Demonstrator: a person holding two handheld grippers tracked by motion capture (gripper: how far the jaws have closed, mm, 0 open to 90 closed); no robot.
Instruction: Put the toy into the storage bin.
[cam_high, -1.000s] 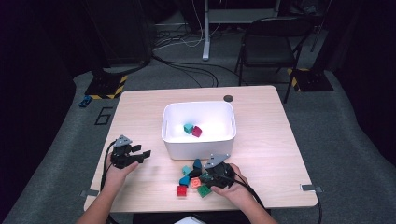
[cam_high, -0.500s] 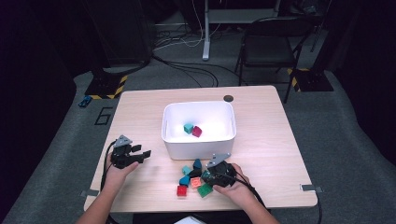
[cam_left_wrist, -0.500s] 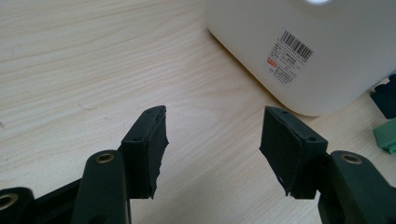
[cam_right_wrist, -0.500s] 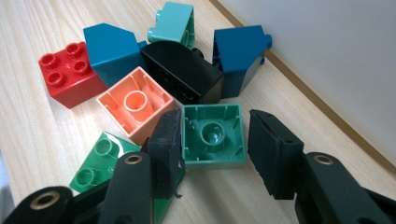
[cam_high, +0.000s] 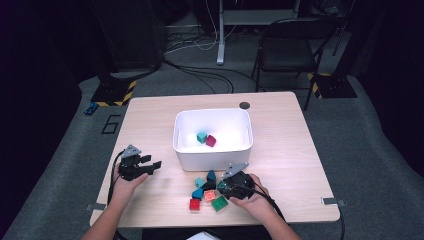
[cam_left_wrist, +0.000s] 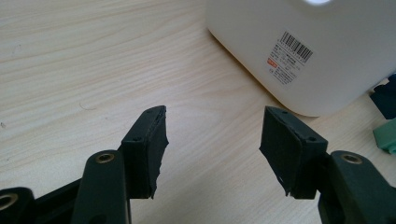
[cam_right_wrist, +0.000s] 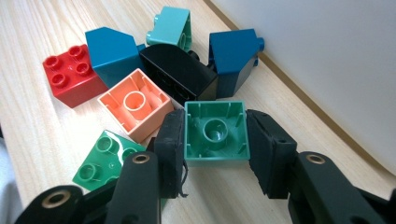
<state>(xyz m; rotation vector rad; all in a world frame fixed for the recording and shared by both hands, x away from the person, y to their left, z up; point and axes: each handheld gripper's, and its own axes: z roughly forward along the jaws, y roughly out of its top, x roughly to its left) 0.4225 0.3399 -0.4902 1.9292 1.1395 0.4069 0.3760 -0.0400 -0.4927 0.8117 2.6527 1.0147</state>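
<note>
A pile of toy bricks (cam_high: 205, 192) lies on the table in front of the white bin (cam_high: 212, 156). My right gripper (cam_right_wrist: 215, 122) reaches into the pile. Its jaws have just been closing, and both pads now press on the sides of a green brick (cam_right_wrist: 215, 133) that lies hollow side up. Around it are an orange brick (cam_right_wrist: 135, 105), a red brick (cam_right_wrist: 70, 72), a black brick (cam_right_wrist: 180, 74) and two blue ones. My left gripper (cam_left_wrist: 212, 126) hovers low over bare table to the left of the bin (cam_left_wrist: 289, 46), open with nothing between its pads.
Inside the bin lie a teal brick (cam_high: 201, 137) and a dark red brick (cam_high: 211, 141). A small dark disc (cam_high: 244, 105) sits at the table's far edge. A chair (cam_high: 287, 55) and cables stand on the floor beyond.
</note>
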